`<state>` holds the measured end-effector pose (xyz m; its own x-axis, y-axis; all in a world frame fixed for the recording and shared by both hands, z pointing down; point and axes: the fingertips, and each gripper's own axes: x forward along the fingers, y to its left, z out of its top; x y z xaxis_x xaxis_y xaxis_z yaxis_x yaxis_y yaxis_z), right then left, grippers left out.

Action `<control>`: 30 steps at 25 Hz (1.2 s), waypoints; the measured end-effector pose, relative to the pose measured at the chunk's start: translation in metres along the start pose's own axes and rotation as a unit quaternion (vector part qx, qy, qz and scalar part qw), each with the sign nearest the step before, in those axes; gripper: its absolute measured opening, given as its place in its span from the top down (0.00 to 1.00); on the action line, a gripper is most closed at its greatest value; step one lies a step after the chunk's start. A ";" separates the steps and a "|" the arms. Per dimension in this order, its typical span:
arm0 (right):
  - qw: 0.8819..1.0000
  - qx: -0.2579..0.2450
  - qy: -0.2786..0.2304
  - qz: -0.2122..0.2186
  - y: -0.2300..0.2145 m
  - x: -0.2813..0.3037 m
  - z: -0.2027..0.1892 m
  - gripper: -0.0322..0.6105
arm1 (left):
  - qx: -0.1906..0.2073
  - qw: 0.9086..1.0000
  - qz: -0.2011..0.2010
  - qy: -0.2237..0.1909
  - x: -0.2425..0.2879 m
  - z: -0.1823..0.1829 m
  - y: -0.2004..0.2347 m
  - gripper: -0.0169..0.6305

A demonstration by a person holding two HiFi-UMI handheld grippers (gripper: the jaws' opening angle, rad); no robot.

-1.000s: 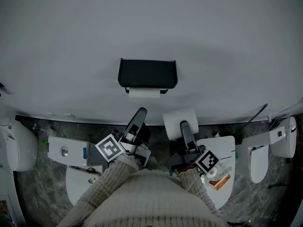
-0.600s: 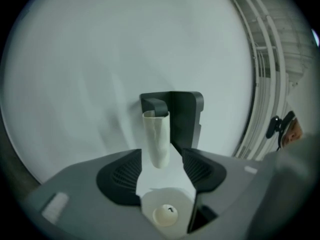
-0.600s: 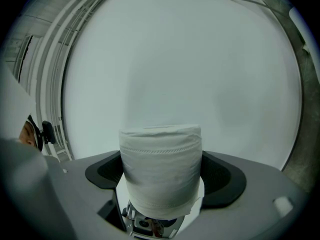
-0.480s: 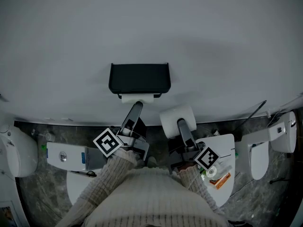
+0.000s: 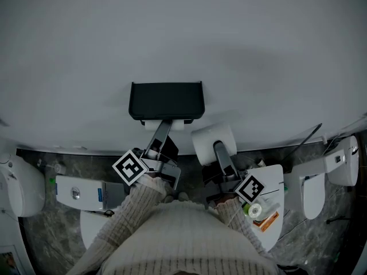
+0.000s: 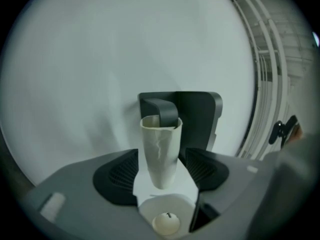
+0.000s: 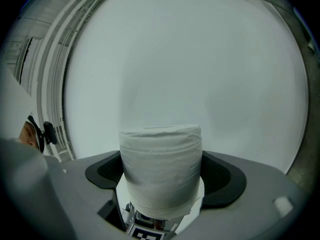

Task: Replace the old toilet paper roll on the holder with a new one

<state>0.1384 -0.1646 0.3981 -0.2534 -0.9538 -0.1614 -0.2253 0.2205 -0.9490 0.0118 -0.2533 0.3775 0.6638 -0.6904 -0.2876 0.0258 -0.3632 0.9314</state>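
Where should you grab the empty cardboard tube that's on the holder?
Around its middle, pads on its two rounded sides, coming straight from the front like the left gripper. The tube is slim and creased, so squeeze softly. The holder has its arm in one end, so it probably slides off the other. Right now the jaws are opening, the tube between them unpressed.

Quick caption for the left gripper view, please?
Left gripper, jaws opening either side of the empty cardboard tube on the black holder, not pressing it.
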 end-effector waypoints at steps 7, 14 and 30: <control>1.000 -0.002 0.011 0.004 0.003 0.006 0.000 0.23 | 0.000 1.000 -0.005 -0.001 0.002 0.001 -0.001 0.69; 1.000 -0.006 0.002 0.002 0.001 0.006 0.005 0.22 | -0.002 1.000 -0.010 0.003 0.001 0.001 0.000 0.70; 1.000 -0.001 -0.014 0.000 0.000 0.000 0.008 0.23 | -0.017 0.999 -0.020 0.029 0.016 -0.016 -0.001 0.70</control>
<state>0.1462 -0.1660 0.3956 -0.2280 -0.9589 -0.1690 -0.2272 0.2212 -0.9484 0.0338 -0.2539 0.3755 0.7036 -0.6384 -0.3119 0.0776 -0.3673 0.9269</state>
